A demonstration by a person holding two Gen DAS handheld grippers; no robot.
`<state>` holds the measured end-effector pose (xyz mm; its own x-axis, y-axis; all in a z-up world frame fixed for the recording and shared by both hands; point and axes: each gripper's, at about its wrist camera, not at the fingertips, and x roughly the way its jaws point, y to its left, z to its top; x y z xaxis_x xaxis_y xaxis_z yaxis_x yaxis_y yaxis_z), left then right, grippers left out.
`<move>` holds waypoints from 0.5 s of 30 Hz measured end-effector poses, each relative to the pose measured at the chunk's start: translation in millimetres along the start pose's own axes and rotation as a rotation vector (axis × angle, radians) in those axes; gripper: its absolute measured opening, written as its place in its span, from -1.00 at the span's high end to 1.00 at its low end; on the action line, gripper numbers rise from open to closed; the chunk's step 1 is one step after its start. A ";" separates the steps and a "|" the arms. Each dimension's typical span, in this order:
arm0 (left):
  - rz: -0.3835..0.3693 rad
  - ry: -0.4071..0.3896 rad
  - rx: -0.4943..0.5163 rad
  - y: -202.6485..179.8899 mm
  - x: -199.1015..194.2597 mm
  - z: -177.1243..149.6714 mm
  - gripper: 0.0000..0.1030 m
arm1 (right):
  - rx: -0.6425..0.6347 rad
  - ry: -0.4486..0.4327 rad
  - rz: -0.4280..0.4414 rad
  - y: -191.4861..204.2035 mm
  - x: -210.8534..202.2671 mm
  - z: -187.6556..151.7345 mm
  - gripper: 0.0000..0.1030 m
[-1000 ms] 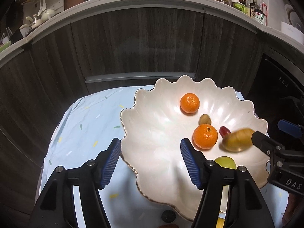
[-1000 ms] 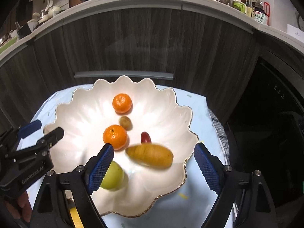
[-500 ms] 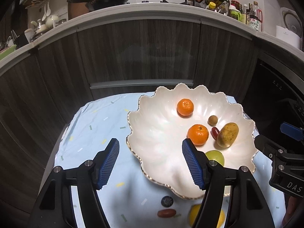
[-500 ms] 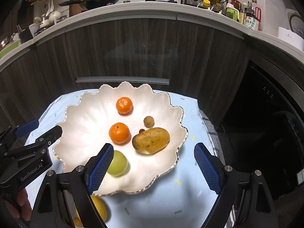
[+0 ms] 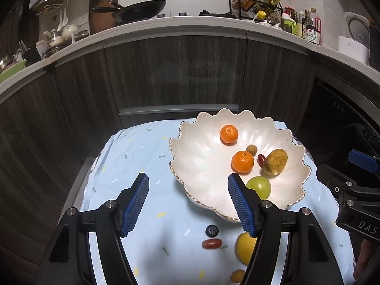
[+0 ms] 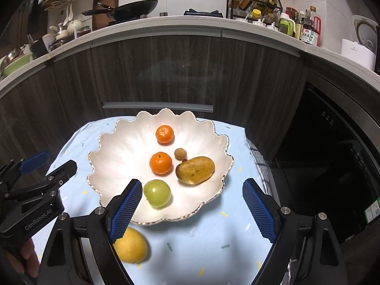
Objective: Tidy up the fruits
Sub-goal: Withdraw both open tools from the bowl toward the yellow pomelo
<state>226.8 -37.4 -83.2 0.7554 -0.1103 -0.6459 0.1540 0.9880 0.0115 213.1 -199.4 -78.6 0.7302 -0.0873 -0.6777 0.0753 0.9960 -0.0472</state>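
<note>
Pale blue cloth with small confetti marks covers my tabletop [image 5: 142, 161], which stands in front of dark wood cabinet doors [image 6: 166, 71]. On it sits the white scalloped bowl [image 6: 114, 152], holding six pieces: a brownish-yellow mango [image 6: 195, 169], a green apple [image 6: 157, 192] nearest me, two mandarins [image 6: 160, 163] set one behind the other, a little tan round fruit [image 6: 180, 153] and a red one [image 5: 261, 159] tucked against the mango. Outside the bowl, on the cloth by its near rim, I see a lemon [image 6: 130, 244], a small orange fruit [image 5: 238, 276] half cut off by the frame, a dark blueberry [image 5: 211, 230] and a red oblong fruit [image 5: 211, 243] just in front of it. My left gripper [image 5: 187, 204] hovers above the bowl's near-left rim, jaws parted with nothing between them. My right gripper [image 6: 192, 211] hangs wide apart above the near-right rim, also empty.
</note>
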 end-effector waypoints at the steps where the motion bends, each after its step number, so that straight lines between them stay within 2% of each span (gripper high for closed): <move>1: 0.001 0.000 0.001 0.1 -1.9 -0.9 -0.32 | 0.000 0.000 0.001 0.2 -0.9 -0.9 -0.69; 10: 0.004 -0.003 0.006 3.0 -17.0 -12.7 -0.33 | 0.001 -0.001 0.010 2.9 -11.3 -11.8 -0.69; 15: 0.006 -0.008 0.004 6.0 -29.6 -21.3 -0.44 | 0.001 0.000 0.020 5.1 -19.0 -21.3 -0.69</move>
<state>191.7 -25.9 -80.3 0.7614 -0.1053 -0.6397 0.1517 0.9883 0.0180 185.1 -192.3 -81.5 0.7317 -0.0674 -0.6783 0.0613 0.9976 -0.0329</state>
